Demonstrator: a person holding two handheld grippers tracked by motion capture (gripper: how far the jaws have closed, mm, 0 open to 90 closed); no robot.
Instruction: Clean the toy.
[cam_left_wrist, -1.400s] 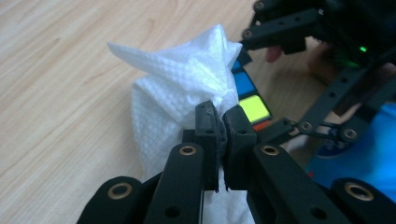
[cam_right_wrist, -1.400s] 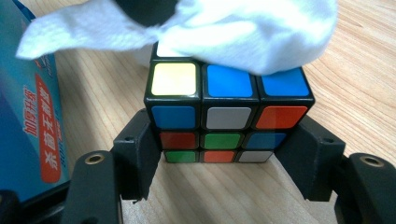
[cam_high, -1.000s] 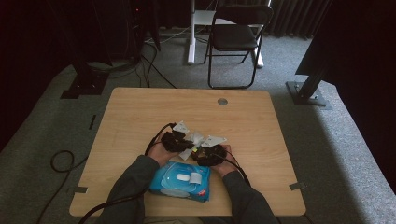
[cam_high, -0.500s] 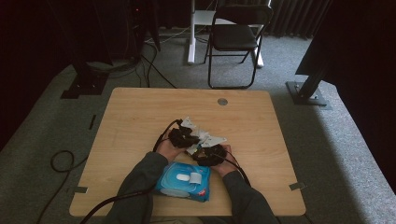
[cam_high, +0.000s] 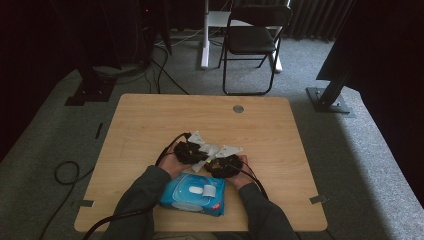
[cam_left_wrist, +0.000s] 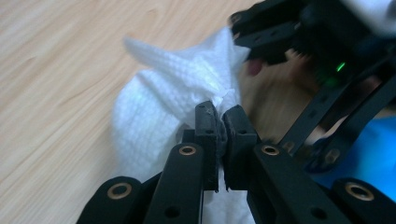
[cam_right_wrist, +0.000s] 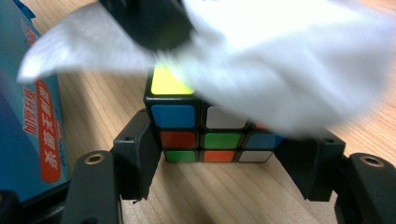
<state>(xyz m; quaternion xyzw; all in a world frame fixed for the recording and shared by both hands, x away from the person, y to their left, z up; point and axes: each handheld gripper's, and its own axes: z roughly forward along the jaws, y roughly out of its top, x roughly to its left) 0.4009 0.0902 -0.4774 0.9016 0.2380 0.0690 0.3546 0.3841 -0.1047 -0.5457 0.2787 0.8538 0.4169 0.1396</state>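
A colour cube (cam_right_wrist: 205, 135) stands on the wooden table (cam_high: 150, 125), and my right gripper (cam_right_wrist: 224, 158) is shut on it, one jaw on each side. My left gripper (cam_left_wrist: 221, 116) is shut on a white wipe (cam_left_wrist: 173, 93), pinching a bunched fold. The wipe (cam_right_wrist: 280, 84) lies draped over the cube's top and right side, leaving a yellow square uncovered. From above, the left gripper (cam_high: 196, 155) and right gripper (cam_high: 216, 164) meet at the table's front middle with the wipe (cam_high: 207, 149) between them. The right gripper (cam_left_wrist: 289, 37) appears close ahead in the left gripper view.
A blue pack of wet wipes (cam_high: 192, 194) lies between the person's forearms at the front edge, just left of the cube in the right gripper view (cam_right_wrist: 28, 116). A round cable hole (cam_high: 238, 108) sits at the table's far edge. A folding chair (cam_high: 250, 40) stands beyond the table.
The left gripper and the wipe have shifted slightly over the cube. The right gripper and the cube have stayed in place.
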